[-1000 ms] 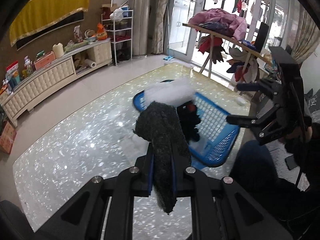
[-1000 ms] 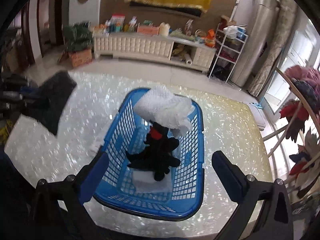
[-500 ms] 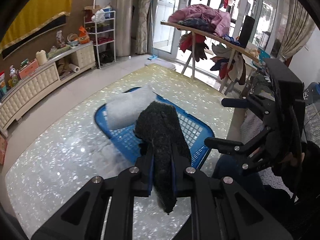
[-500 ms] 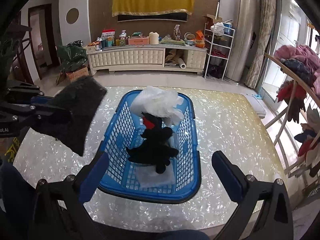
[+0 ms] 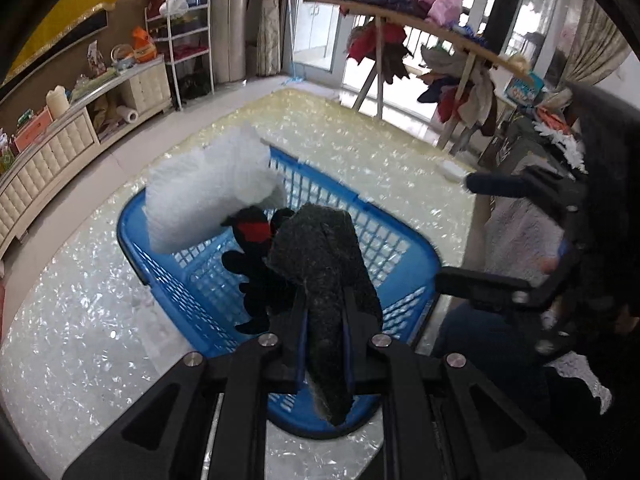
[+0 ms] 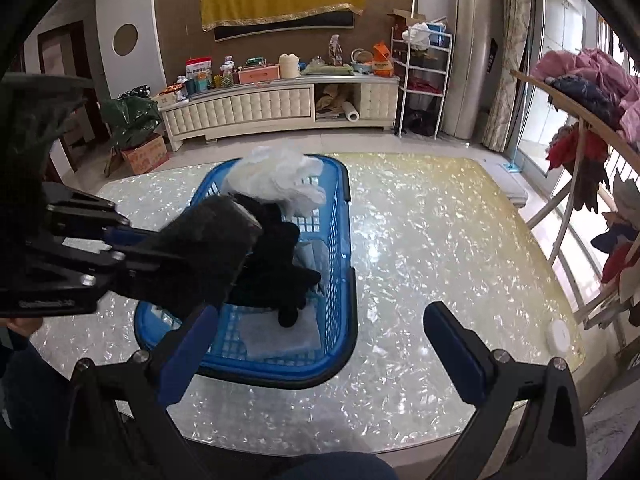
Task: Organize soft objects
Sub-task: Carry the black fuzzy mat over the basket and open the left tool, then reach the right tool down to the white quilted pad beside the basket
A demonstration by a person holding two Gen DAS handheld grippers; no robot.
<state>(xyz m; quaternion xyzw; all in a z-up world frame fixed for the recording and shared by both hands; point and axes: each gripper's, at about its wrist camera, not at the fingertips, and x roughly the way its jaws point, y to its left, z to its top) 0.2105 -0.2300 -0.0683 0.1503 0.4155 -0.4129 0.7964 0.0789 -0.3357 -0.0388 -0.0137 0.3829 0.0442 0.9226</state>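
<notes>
Left gripper is clamped on my dark grey cloth, long axis along the fingers, above the blue basket. Right gripper hangs wide open, empty. Inside I see a black plush toy and white bag.

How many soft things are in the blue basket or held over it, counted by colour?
White: 2, the fluffy white bundle and the flat white cloth
Black: 1, the black plush toy
Dark grey: 1, the grey cloth in the left gripper
Total: 4

Dark grey cloth, blue basket, white pearly-flecked table
</notes>
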